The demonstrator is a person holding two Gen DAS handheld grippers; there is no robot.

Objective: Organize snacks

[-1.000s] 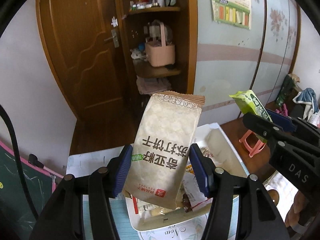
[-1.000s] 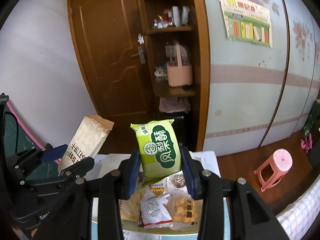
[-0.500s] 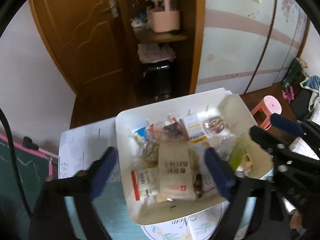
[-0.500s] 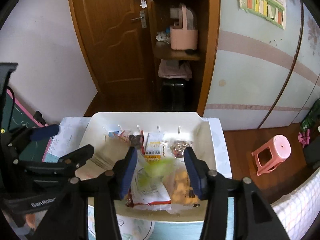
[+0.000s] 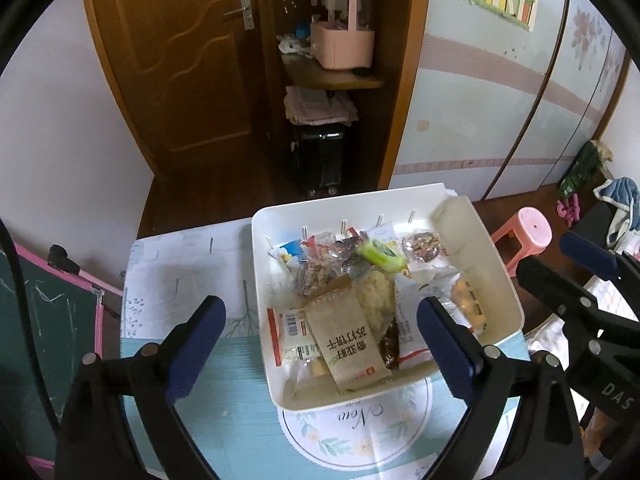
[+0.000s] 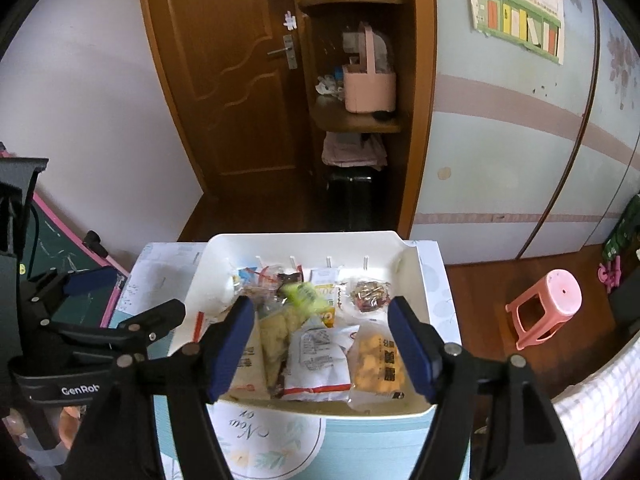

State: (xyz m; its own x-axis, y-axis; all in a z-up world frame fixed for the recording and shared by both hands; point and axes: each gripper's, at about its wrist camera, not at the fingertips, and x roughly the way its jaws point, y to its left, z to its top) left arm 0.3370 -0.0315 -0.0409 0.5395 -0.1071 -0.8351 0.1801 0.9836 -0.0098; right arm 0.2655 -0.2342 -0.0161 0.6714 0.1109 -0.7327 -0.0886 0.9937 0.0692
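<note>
We are looking down over a small table (image 5: pixel 188 280) covered with a pale printed cloth, on which sits a white bin (image 5: pixel 500 280) full of wrapped snacks. Our left gripper (image 5: pixel 320 340) hangs above the near edge of the bin with its blue-padded fingers (image 5: pixel 196 332) spread wide and holding nothing. Directly between those fingers, on top of the pile, lies a beige cracker packet (image 5: pixel 346 344) with dark Chinese lettering, its long side running from the near wall of the bin toward the middle. Farther back in the bin a lime-green packet (image 5: pixel 380 254) rests among clear-wrapped nut and biscuit packs.

From the right wrist view, our right gripper (image 6: pixel 326 344) is also over the near side of the bin (image 6: pixel 304 240), its fingers (image 6: pixel 408 344) likewise wide apart and empty. Between them we see a white packet with red trim (image 6: pixel 318 360) and, just beside it to the right, a clear bag of orange-yellow pieces (image 6: pixel 378 364). The lime-green packet (image 6: pixel 302 294) appears slightly blurred near the centre of the bin.

Beyond the table stand a brown wooden door (image 6: pixel 232 80), open shelves with a pink basket (image 6: pixel 370 80), and a pink stool (image 6: pixel 548 304) on the wood floor to the right.
</note>
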